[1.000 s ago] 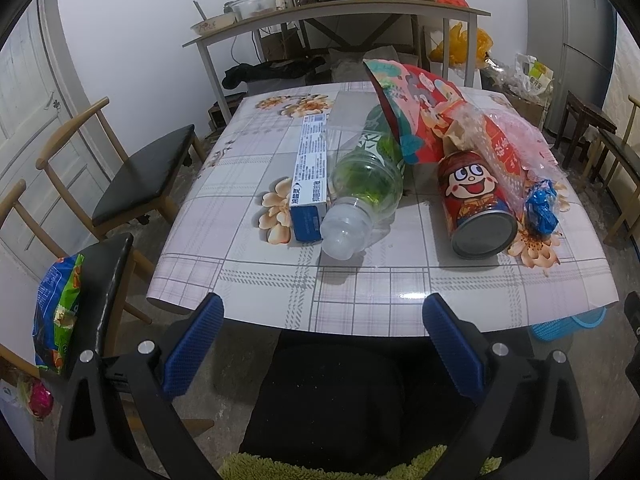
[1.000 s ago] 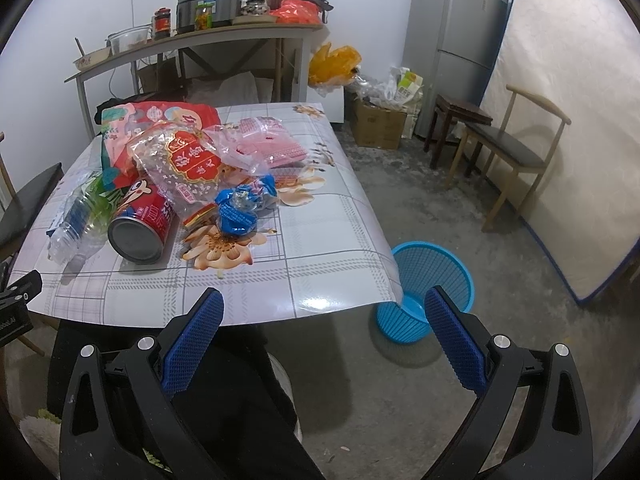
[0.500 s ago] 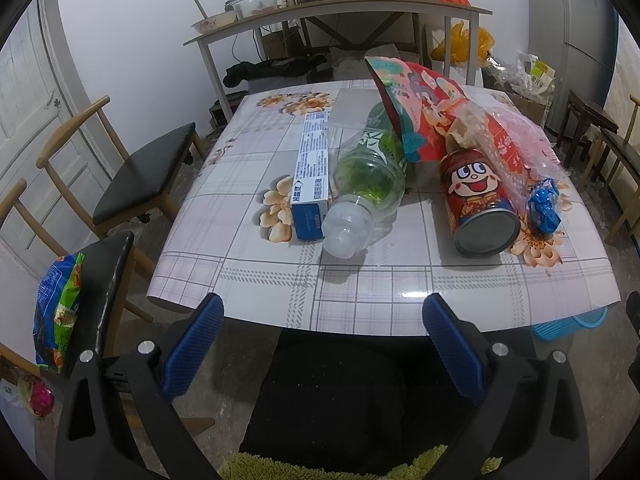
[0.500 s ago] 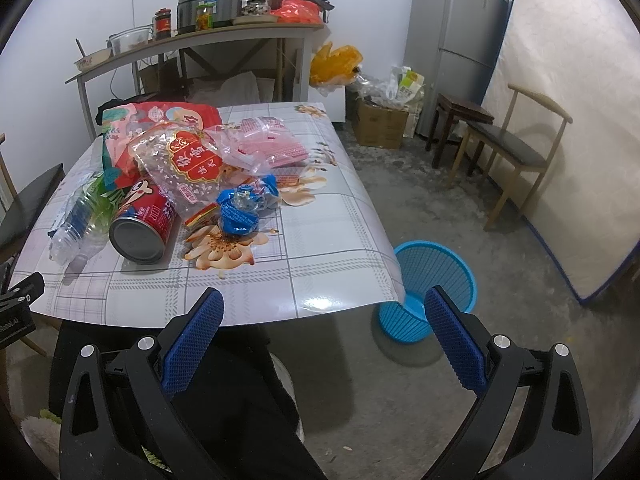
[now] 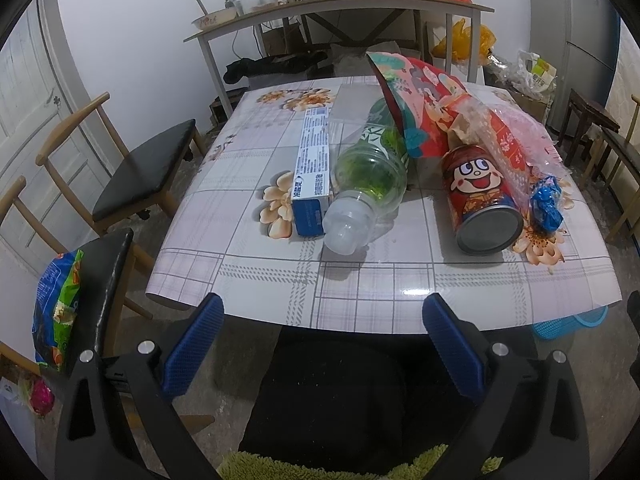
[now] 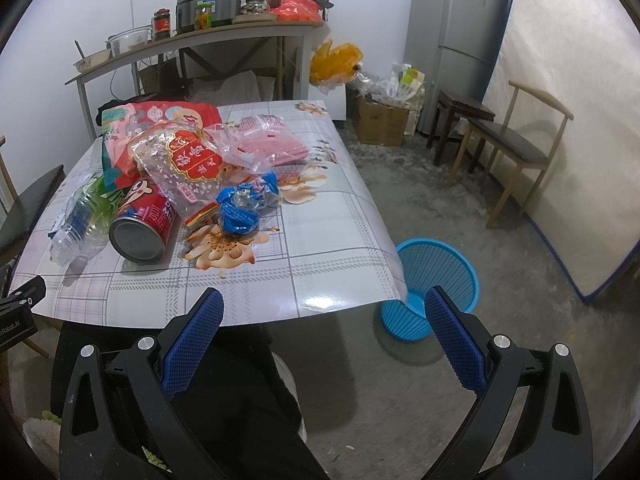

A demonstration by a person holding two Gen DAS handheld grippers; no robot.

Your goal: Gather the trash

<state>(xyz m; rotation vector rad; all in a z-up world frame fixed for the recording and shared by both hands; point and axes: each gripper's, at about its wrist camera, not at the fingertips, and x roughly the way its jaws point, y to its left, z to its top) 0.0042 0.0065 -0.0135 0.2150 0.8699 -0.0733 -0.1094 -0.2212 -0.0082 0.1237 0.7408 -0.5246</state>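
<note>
Trash lies on the table point(image 5: 380, 292): a blue-and-white box point(image 5: 312, 168), an empty clear bottle point(image 5: 368, 188) on its side, a red cartoon can point(image 5: 480, 200), a crumpled blue wrapper point(image 5: 546, 210) and red and pink bags point(image 5: 432, 96). My left gripper point(image 5: 320, 348) is open and empty, short of the table's near edge. My right gripper point(image 6: 320, 344) is open and empty, over the near right corner. The can point(image 6: 144, 224), the blue wrapper point(image 6: 244, 208) and the bags point(image 6: 192, 160) also show in the right wrist view. A blue basket point(image 6: 432, 284) stands on the floor by that corner.
Wooden chairs point(image 5: 140, 164) stand left of the table, one with a snack bag point(image 5: 56, 308) hanging on it. A cluttered side table point(image 6: 192, 40) is at the back wall. A fridge point(image 6: 456, 40), a stool point(image 6: 460, 120), a chair point(image 6: 516, 148) and a mattress point(image 6: 572, 128) are at the right.
Both grippers have drifted very slightly; the table's things sit a little lower in the left view. Nothing was picked up or moved.
</note>
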